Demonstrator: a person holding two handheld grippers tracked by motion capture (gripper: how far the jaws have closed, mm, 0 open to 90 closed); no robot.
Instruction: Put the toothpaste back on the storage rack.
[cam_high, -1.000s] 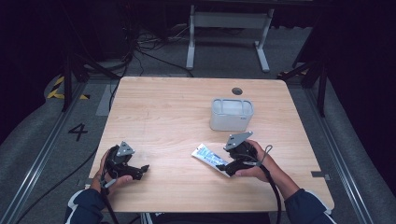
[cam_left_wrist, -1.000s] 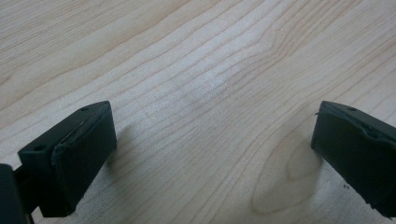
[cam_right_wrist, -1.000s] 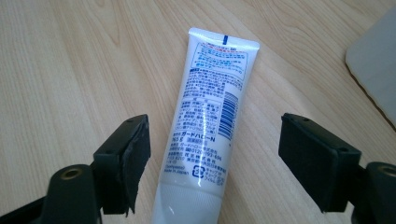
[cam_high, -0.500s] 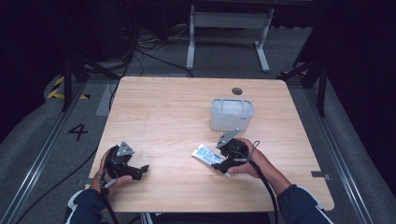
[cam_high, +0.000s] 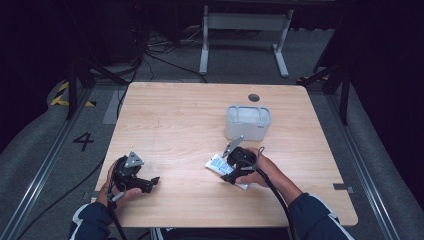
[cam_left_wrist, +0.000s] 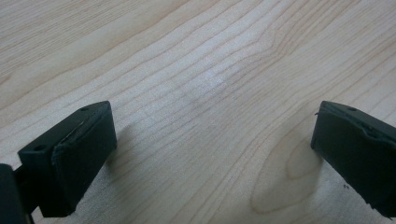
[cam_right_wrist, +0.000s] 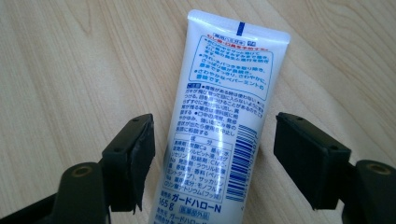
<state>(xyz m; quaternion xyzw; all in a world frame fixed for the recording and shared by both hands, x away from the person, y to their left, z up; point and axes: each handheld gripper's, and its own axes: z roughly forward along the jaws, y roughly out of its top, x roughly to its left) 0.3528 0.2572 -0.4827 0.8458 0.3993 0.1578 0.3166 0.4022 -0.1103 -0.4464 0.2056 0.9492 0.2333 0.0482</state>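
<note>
High view: light wood-grain table, rounded corners, a small dark round grommet near the far edge. Dark room around it. Grey floor with cables trailing behind the table, a white frame leg stand further back, yellow-black hazard tape at far left, a "4" marking on the floor left of the table, metal rails running along both sides.

My right gripper is over the near-right part of the table, jaws down at a white toothpaste tube that lies flat on the wood. A translucent white plastic container stands just beyond it, toward the far side, apart from the tube.

Right gripper view: jaws spread, one each side of the tube, gap visible on both sides, not touching it. Tube's crimped flat end points away from me; blue Japanese print, barcode, "165 g" face up. Cap end is out of frame at the bottom.

My left gripper sits at the near-left of the table, well apart from the tube, held low in my left hand.

Left gripper view: jaws spread wide, bare wood between them, soft shadows under each jaw; whether they touch the surface I cannot tell.
</note>
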